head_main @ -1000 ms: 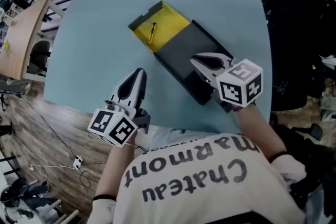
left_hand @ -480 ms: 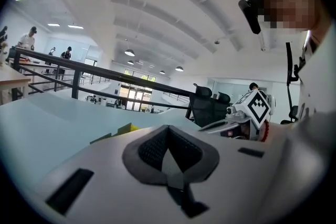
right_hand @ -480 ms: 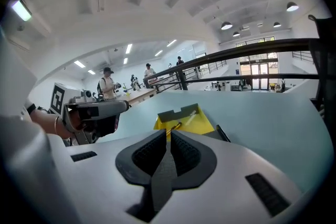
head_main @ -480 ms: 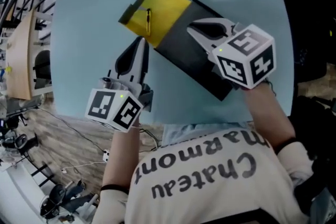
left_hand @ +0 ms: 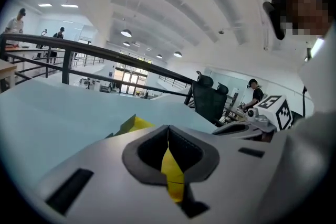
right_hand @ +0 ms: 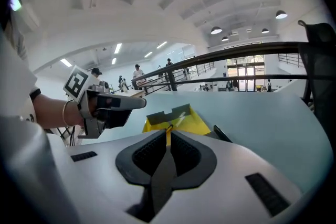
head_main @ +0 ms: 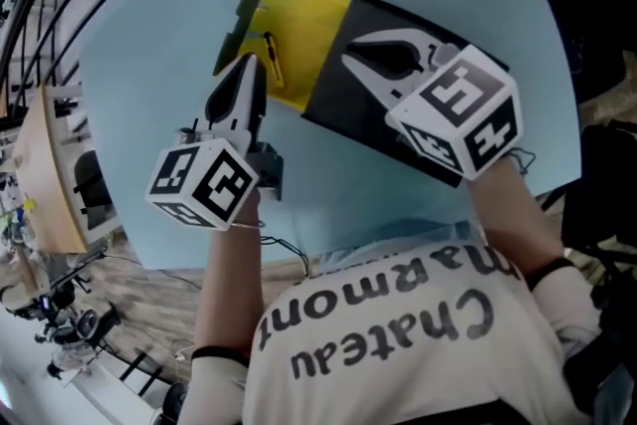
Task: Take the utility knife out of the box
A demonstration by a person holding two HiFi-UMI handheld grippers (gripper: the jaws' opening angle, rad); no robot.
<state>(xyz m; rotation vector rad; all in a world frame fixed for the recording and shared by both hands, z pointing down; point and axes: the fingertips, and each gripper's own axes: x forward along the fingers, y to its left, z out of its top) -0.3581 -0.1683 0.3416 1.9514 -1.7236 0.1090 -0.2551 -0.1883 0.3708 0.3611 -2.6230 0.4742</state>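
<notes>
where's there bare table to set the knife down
Widest bare table lies left of the box and left gripper; narrower strips beyond the box and to its right. Crowded at the box, with the right gripper over it and the utility knife inside.

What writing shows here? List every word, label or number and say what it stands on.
"Chateau Marmont": on the person's shirt, seen upside down in the head view.
Left gripper and right gripper: square marker patterns only, no words.
Box: no readable print.
</notes>
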